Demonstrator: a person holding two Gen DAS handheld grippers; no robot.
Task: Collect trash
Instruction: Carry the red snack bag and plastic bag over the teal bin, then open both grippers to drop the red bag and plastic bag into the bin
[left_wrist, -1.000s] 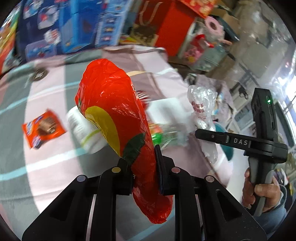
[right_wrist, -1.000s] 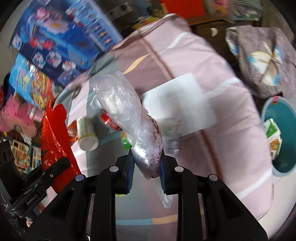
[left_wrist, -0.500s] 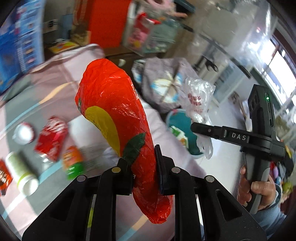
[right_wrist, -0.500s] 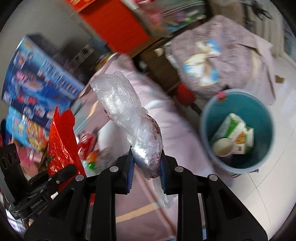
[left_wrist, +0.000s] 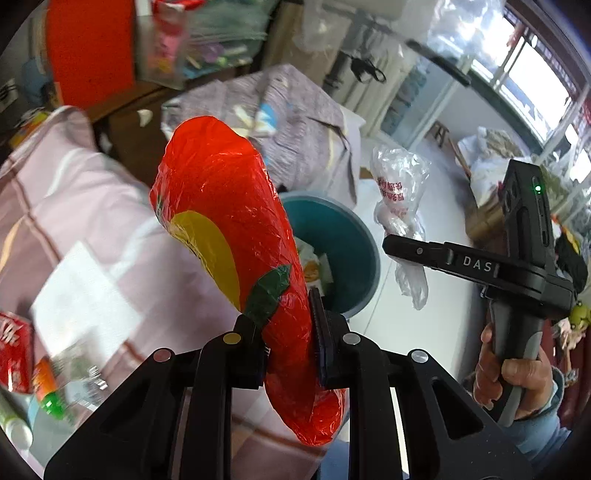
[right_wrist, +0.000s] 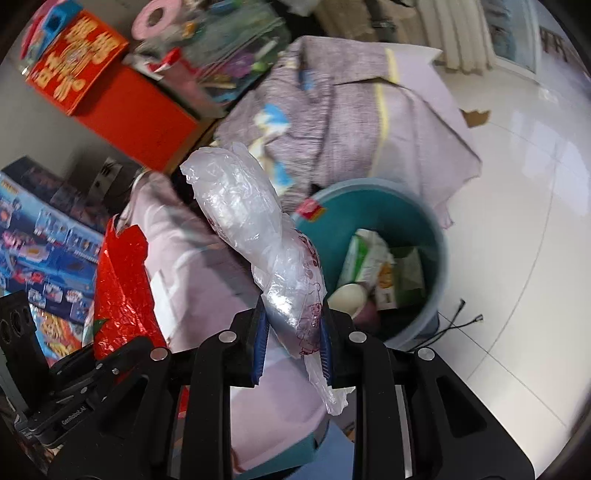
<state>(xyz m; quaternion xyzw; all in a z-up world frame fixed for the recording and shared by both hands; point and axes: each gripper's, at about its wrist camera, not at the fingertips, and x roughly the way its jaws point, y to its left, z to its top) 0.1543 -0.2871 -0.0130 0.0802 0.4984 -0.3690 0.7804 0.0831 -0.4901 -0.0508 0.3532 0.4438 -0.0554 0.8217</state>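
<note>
My left gripper is shut on a crumpled red plastic bag with a yellow and green print, held upright; the bag also shows in the right wrist view. My right gripper is shut on a clear plastic bag with red print; it also shows in the left wrist view, pinched by the right gripper. A teal trash bucket on the floor holds cartons and a paper cup. Both bags hang near it, beside the bed's edge. The bucket also shows in the left wrist view.
The pink striped bed cover carries a red wrapper, a green-capped bottle and a white sheet. A grey cloth-covered mound stands behind the bucket. Red boxes and toy boxes line the wall. White tiled floor lies to the right.
Both grippers have swung right, away from the bed and toward the teal bucket, each still holding its bag. The bucket now sits closer and more central in both views.
</note>
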